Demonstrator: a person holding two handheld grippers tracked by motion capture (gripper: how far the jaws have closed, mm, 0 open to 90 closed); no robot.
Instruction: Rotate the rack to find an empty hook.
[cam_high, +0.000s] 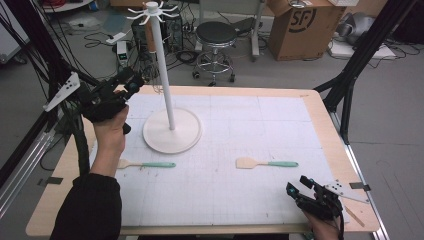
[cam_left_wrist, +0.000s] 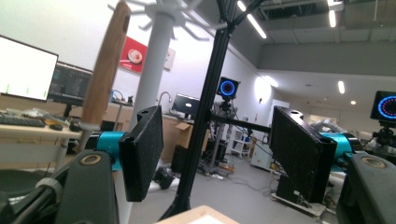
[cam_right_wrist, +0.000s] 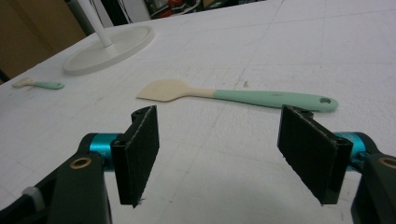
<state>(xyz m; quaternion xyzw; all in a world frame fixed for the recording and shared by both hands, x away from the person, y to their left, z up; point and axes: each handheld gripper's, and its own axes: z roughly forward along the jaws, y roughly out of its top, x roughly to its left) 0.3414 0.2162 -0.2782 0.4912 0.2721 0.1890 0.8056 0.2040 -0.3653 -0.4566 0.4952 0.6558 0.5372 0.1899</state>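
Observation:
A white hook stand (cam_high: 165, 75) rises from a round base (cam_high: 172, 131) on the table's left half. A wooden-handled utensil (cam_high: 150, 37) hangs from one of its top hooks. My left gripper (cam_high: 134, 81) is raised beside the pole, open and holding nothing; in its own view the wooden handle (cam_left_wrist: 105, 70) hangs just left of the left jaw. Two mint-handled spatulas lie on the white mat (cam_high: 225, 190), one at the left (cam_high: 147, 164) and one at the right (cam_high: 267, 163). My right gripper (cam_high: 300, 192) rests low near the front right corner, open, with the right spatula (cam_right_wrist: 238, 95) ahead of its jaws.
Beyond the table's far edge stand a black stool (cam_high: 216, 35) and a cardboard box (cam_high: 305, 25). Black frame struts (cam_high: 360, 55) slant down at the right, and more at the far left. The person's left forearm (cam_high: 95, 200) crosses the front left.

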